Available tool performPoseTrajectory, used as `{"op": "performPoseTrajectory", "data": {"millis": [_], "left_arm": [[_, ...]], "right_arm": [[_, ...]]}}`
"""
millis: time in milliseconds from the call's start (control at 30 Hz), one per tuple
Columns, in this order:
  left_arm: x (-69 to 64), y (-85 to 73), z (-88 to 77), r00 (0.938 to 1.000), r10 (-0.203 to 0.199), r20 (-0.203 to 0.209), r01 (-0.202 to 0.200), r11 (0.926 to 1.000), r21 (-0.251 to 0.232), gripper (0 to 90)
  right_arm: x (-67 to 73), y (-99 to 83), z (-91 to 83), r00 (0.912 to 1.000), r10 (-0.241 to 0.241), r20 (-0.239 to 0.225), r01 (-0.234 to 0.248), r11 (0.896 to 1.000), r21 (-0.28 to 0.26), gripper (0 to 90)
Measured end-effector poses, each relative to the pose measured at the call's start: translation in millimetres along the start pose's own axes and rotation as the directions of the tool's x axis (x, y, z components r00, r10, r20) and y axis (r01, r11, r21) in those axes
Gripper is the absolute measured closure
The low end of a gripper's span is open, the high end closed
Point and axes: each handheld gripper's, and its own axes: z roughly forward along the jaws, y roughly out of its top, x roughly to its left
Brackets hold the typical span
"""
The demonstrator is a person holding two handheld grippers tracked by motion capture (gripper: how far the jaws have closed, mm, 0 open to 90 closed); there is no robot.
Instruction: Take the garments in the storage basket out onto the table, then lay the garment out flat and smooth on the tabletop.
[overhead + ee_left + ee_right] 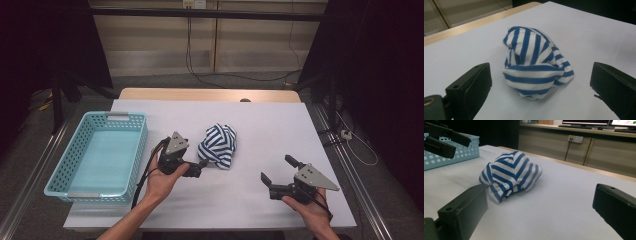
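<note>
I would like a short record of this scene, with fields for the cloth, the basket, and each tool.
cloth: blue-and-white striped, bunched in a heap near the table's middle
basket: light blue, perforated, empty, at the left edge of the table
left tool: open, jaws pointing at the cloth, close to it
right tool: open, apart from the cloth, aimed toward it
table: white cover

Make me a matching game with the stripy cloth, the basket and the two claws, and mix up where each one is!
Things:
1. striped cloth
2. basket
3. left claw
4. right claw

Places or states:
A. open, right beside the cloth's near edge
B. bunched up in the middle of the table
C. at the table's left edge, nothing inside
D. open, apart from the cloth, near the front right

Pairs: 1-B, 2-C, 3-A, 4-D
</note>
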Motion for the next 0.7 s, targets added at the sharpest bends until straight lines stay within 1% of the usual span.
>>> {"op": "performPoseTrajectory", "data": {"millis": [33, 100, 167, 200, 233, 300, 433, 500, 533, 567, 633, 667, 700], "left_arm": [[1.2, -1.4, -0.7, 0.9999, -0.015, -0.007, 0.015, 0.9999, -0.006, 3.8], [4.8, -3.9, -1.1, 0.9990, -0.039, -0.018, 0.039, 0.9992, -0.009, 3.8], [8.1, -5.5, -0.1, 0.9983, -0.057, -0.011, 0.057, 0.9984, 0.000, 3.8], [8.3, -5.9, 1.2, 0.9984, -0.055, -0.009, 0.055, 0.9985, 0.004, 3.7], [8.6, -6.6, 2.2, 0.9989, -0.045, -0.010, 0.045, 0.9990, 0.007, 3.8], [8.7, -7.8, 4.3, 0.9991, -0.043, -0.005, 0.043, 0.9991, 0.007, 3.8], [10.4, -8.0, 5.5, 0.9991, -0.042, -0.012, 0.042, 0.9991, 0.007, 3.8], [11.2, -7.1, 5.0, 0.9985, -0.049, -0.024, 0.049, 0.9988, -0.007, 3.8], [12.1, -6.6, 4.3, 0.9986, -0.044, -0.030, 0.044, 0.9990, -0.008, 3.8], [12.0, -6.1, 4.2, 0.9978, -0.053, -0.039, 0.053, 0.9984, -0.019, 3.8], [14.1, -4.9, 4.1, 0.9970, -0.052, -0.057, 0.050, 0.9981, -0.036, 3.8], [15.4, -4.2, 5.0, 0.9964, -0.057, -0.063, 0.055, 0.9978, -0.036, 3.8], [17.4, -3.1, 5.9, 0.9962, -0.064, -0.059, 0.063, 0.9976, -0.029, 4.0]], "right_arm": [[1.6, 0.7, 3.8, 0.9999, 0.010, -0.005, -0.010, 1.000, 0.007, 0.0], [4.8, 2.9, 13.7, 0.9983, 0.031, -0.049, -0.030, 0.999, 0.025, 0.0], [9.6, 4.7, 25.1, 0.9962, 0.026, -0.083, -0.022, 0.999, 0.047, 0.0], [12.3, 5.5, 30.5, 0.9951, 0.024, -0.096, -0.019, 0.998, 0.056, 0.0], [14.6, 6.2, 36.6, 0.9932, 0.019, -0.115, -0.012, 0.998, 0.061, 0.0], [19.4, 7.6, 47.2, 0.9910, 0.015, -0.133, -0.005, 0.997, 0.076, 0.0], [24.1, 10.7, 67.1, 0.9883, 0.022, -0.151, -0.007, 0.995, 0.101, 1.2], [25.5, 12.4, 76.8, 0.9860, 0.036, -0.163, -0.017, 0.993, 0.113, 2.5], [26.0, 13.4, 81.5, 0.9866, 0.034, -0.160, -0.015, 0.992, 0.122, 2.8], [26.5, 14.5, 86.5, 0.9857, 0.037, -0.164, -0.016, 0.992, 0.127, 3.5], [27.9, 17.3, 95.5, 0.9853, 0.020, -0.170, 0.004, 0.990, 0.140, 6.2], [29.1, 19.0, 99.6, 0.9843, 0.016, -0.176, 0.010, 0.989, 0.146, 7.2], [29.9, 20.8, 103.4, 0.9841, 0.011, -0.177, 0.017, 0.988, 0.156, 7.9]]}}
